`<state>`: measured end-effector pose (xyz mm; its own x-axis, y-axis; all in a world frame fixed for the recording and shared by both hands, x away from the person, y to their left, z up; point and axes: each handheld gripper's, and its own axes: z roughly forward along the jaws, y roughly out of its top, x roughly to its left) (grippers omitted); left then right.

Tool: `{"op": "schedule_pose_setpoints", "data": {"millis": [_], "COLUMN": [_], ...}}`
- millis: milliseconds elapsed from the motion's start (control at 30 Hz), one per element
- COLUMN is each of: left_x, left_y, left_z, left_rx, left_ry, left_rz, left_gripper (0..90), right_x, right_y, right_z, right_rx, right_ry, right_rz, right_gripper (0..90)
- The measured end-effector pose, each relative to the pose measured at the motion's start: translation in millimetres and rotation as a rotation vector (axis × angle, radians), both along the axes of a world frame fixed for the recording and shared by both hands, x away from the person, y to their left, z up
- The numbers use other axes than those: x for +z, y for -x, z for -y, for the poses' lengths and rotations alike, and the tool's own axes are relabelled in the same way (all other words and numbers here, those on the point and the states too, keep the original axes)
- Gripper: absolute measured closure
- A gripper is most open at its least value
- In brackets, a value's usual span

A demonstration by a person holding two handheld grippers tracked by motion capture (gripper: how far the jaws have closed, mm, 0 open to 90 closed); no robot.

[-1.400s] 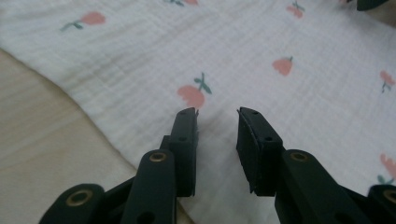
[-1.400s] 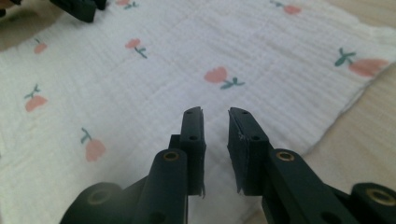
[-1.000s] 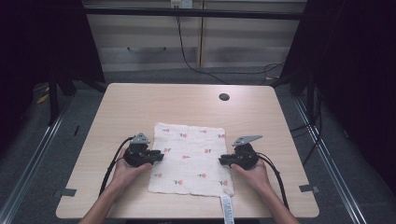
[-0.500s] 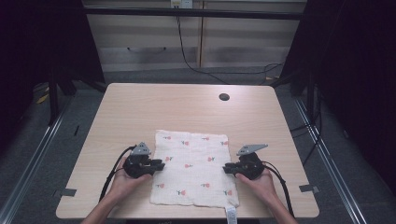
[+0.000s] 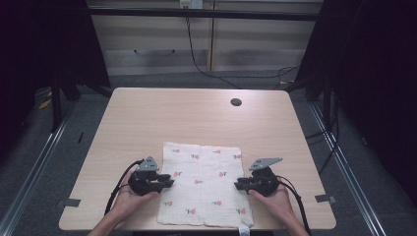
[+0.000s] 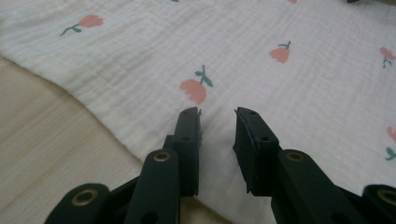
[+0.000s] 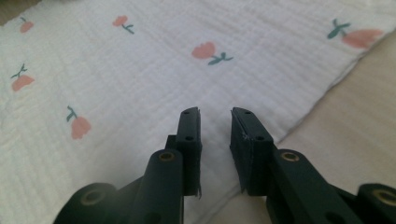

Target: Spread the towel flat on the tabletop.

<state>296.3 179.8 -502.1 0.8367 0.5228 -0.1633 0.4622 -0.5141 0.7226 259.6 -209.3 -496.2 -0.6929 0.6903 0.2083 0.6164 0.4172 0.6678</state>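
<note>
Cloth: A white muslin cloth [image 5: 204, 184] with small pink flowers is laid flat on the bench [image 5: 196, 118]. It is spread near the front edge, between the two hands, so that both sides can be reached at once.
Cloth edges: The left edge is seen just beside the left gripper, and the right edge just beside the right gripper. A small label [image 5: 243, 230] is seen at the front right corner.
Left gripper: The left gripper [image 5: 167, 183] is held low over the left side of the cloth [image 6: 261, 56]. Its fingers [image 6: 189, 140] are pointed in toward the middle.
Left fingers: They have just been opened a little. A small gap is left between them, and nothing is pinched in it. The cloth is only seen under them.
Right gripper: The right gripper [image 5: 239, 185] is held the same way over the right side of the cloth [image 7: 140, 70].
Right fingers: These fingers [image 7: 190, 140] have also just been opened a little. A small gap is kept, and no cloth is held.
Why so: The two grippers are set facing each other, one at each side, so the cloth can likely be picked up or folded evenly.
Bench hole: A dark round hole [image 5: 236, 102] is seen far back, well apart from the cloth.
</note>
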Motion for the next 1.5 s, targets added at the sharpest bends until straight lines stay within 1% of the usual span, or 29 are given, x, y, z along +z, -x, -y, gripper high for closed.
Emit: {"op": "schedule_pose_setpoints", "data": {"millis": [67,133,200,233,267,300,333,367,400,433,467,500,567,633,667,700,733,833,867,933,967,1033,1067,1167,1200,1233,1300,1367,1500], "left_x": [-0.1,0.3,1.5,2.2,2.6,2.6,1.7,1.7,0.0,0.0,-0.1,-0.2,-0.4,-1.4,-1.4,-1.7,-1.8,-2.1,-2.2,-2.7,-2.8,-2.8,-2.8,-2.9,-3.0,-3.0,-2.8,-2.5,-2.7], "left_y": [-1.4,-1.0,-0.1,0.1,-1.1,-1.1,-3.1,-3.1,-4.4,-4.4,-4.9,-4.8,-4.6,-4.7,-4.7,-4.7,-4.7,-4.9,-5.3,-5.8,-5.8,-5.8,-5.8,-6.0,-5.8,-5.8,-5.5,-5.2,-5.2], "left_z": [-0.8,-0.4,0.3,1.2,1.5,1.5,0.4,0.4,-0.4,-0.4,-0.9,-0.8,-0.8,-1.7,-2.1,-2.2,-2.3,-2.7,-3.1,-3.7,-3.8,-3.8,-4.0,-4.3,-4.0,-4.0,-3.5,-3.2,-3.3], "left_rx": [0.005,0.006,-0.013,-0.015,-0.014,-0.014,-0.004,-0.004,-0.001,-0.001,0.0,0.002,-0.002,-0.007,-0.007,-0.007,-0.01,-0.012,-0.014,-0.013,-0.016,-0.016,-0.015,-0.011,-0.01,-0.01,-0.007,-0.009,-0.009], "left_ry": [0.011,0.008,0.007,0.013,0.011,0.011,0.012,0.012,0.01,0.01,0.01,0.008,0.011,0.02,0.022,0.026,0.026,0.029,0.031,0.038,0.036,0.037,0.037,0.044,0.045,0.045,0.04,0.035,0.036], "left_rz": [-0.015,-0.01,0.002,-0.002,0.001,0.001,-0.006,-0.006,-0.009,-0.009,-0.011,-0.007,-0.007,-0.004,-0.007,-0.007,-0.005,-0.006,-0.009,-0.014,-0.008,-0.008,-0.009,-0.017,-0.018,-0.018,-0.014,-0.01,-0.01], "left_gripper": [69.6,66.9,67.8,67.8,67.4,67.4,67.3,67.4,67.4,67.5,67.5,67.5,65.6,65.6,65.6,65.6,65.6,65.6,65.6,65.6,65.6,65.6,65.6,65.6,65.6,65.6,65.6,65.5,65.4], "right_x": [4.6,10.5,14.3,15.4,15.5,15.5,14.7,14.7,13.3,13.3,12.6,10.6,10.0,9.7,7.9,7.9,4.8,0.6,-1.6,-2.9,-4.3,-5.0,-6.6,-6.6,-6.3,-6.3,-6.5,-6.9,-7.4], "right_y": [-5.7,-15.3,-28.3,-34.9,-49.2,-49.2,-63.8,-63.8,-79.4,-79.4,-84.4,-96.8,-105.5,-108.8,-114.5,-114.5,-119.0,-121.8,-122.2,-122.6,-122.3,-122.4,-122.0,-121.3,-120.0,-120.0,-119.2,-119.4,-120.8], "right_z": [2.4,6.3,10.2,11.6,13.5,13.5,14.5,14.5,14.8,14.8,14.6,13.9,14.0,14.2,15.2,15.2,16.4,16.9,15.5,14.6,13.0,12.3,10.1,9.0,7.1,7.1,5.1,5.0,7.0], "right_rx": [-0.007,-0.033,-0.044,-0.047,-0.053,-0.053,-0.074,-0.074,-0.087,-0.087,-0.093,-0.096,-0.106,-0.108,-0.116,-0.116,-0.118,-0.127,-0.129,-0.122,-0.123,-0.119,-0.115,-0.109,-0.101,-0.101,-0.088,-0.093,-0.107], "right_ry": [-0.013,-0.019,-0.025,-0.021,-0.014,-0.014,-0.014,-0.014,-0.016,-0.016,-0.015,-0.008,-0.01,-0.013,-0.008,-0.008,-0.005,-0.015,-0.01,-0.01,0.006,0.008,0.028,0.028,0.041,0.041,0.042,0.048,0.025], "right_rz": [0.027,0.052,0.074,0.083,0.095,0.095,0.095,0.095,0.099,0.099,0.097,0.091,0.086,0.081,0.077,0.077,0.063,0.052,0.041,0.044,0.038,0.036,0.046,0.044,0.052,0.052,0.056,0.06,0.05], "right_gripper": [71.3,71.2,71.2,71.2,71.9,71.9,73.1,73.1,73.1,73.1,73.1,72.9,72.0,71.3,70.1,70.1,69.6,69.2,69.1,68.8,67.7,66.6,65.4,66.5,70.2,70.2,73.8,83.8,86.0]}}
